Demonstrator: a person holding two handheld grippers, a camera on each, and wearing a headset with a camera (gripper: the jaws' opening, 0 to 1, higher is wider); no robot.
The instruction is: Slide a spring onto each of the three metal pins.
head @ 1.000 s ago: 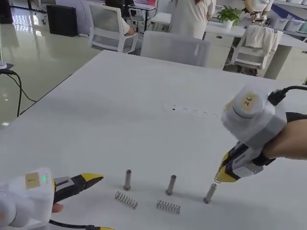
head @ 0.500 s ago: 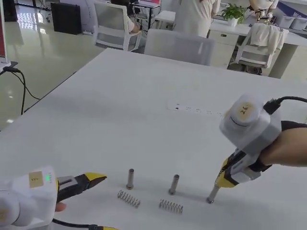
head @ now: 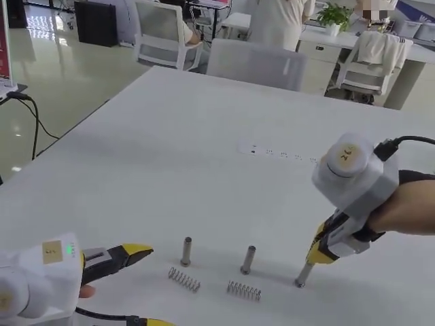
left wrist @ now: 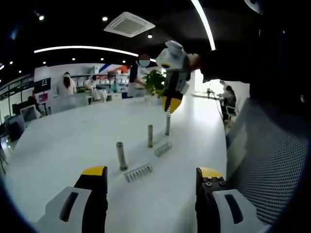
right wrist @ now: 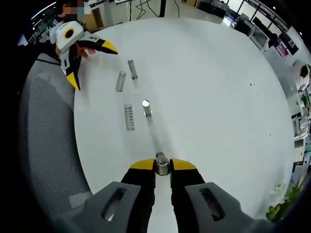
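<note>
In the head view, my right gripper hung over the right pin, jaws narrow, its tip touching the pin's top. My left gripper sat low near the table's front edge, jaws wide and holding nothing. The left pin and middle pin stood bare, each with a loose spring lying just beside its foot: the left spring and the middle spring. In the left gripper view, the 3 pins stood in a row beyond my open jaws, and a short coil showed under the right gripper's tip, at the top of the farthest pin. In the right gripper view, my jaws were clamped on that third spring, with the right pin running down from it to the table. I judged 0 of 3 springs seated, 1 just being started and 2 untouched. The loose springs lay straight on the table, not in any tray or box.
</note>
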